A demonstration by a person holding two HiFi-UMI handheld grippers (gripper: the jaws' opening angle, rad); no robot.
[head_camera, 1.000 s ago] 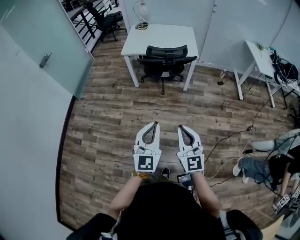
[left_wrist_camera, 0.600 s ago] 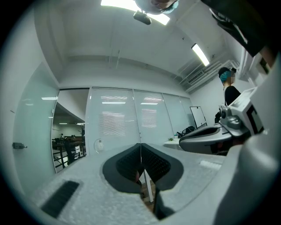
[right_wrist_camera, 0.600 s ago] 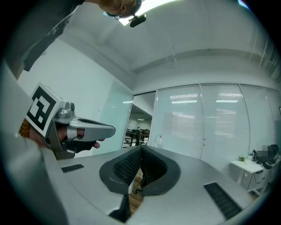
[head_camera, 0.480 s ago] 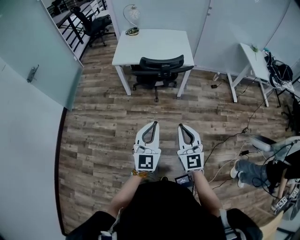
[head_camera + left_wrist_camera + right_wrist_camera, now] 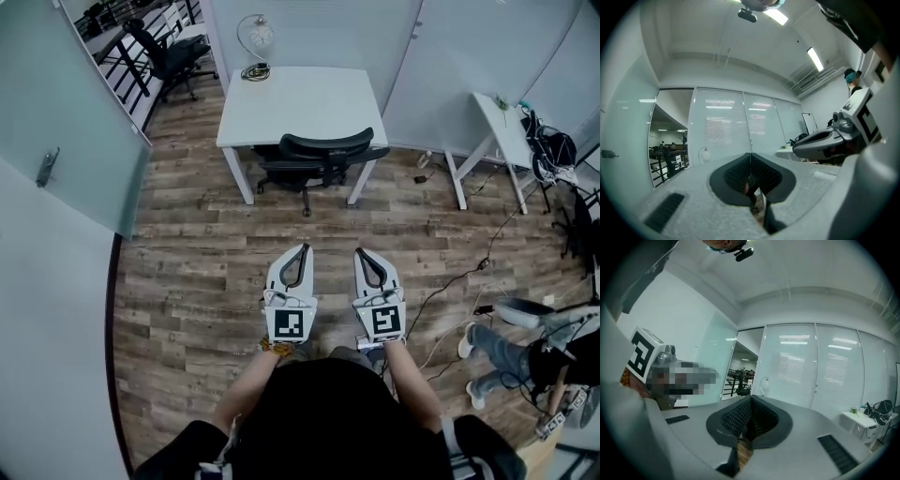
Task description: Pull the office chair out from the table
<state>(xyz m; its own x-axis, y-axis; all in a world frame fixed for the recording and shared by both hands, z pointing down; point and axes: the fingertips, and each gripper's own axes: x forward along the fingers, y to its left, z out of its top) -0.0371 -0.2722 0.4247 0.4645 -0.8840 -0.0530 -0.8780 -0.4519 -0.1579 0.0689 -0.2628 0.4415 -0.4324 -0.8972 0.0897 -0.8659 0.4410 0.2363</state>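
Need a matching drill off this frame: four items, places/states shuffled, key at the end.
Items
1. office chair
2. round lamp
3. left gripper
4. side table

Places/states
A. at the room's right side, cables on the floor nearby
B. pushed in at the near edge of the white table
C. jaws shut, nothing held, above the wood floor
D. on the white table's far left corner

Pairs: 1-B, 2-D, 3-C, 4-A
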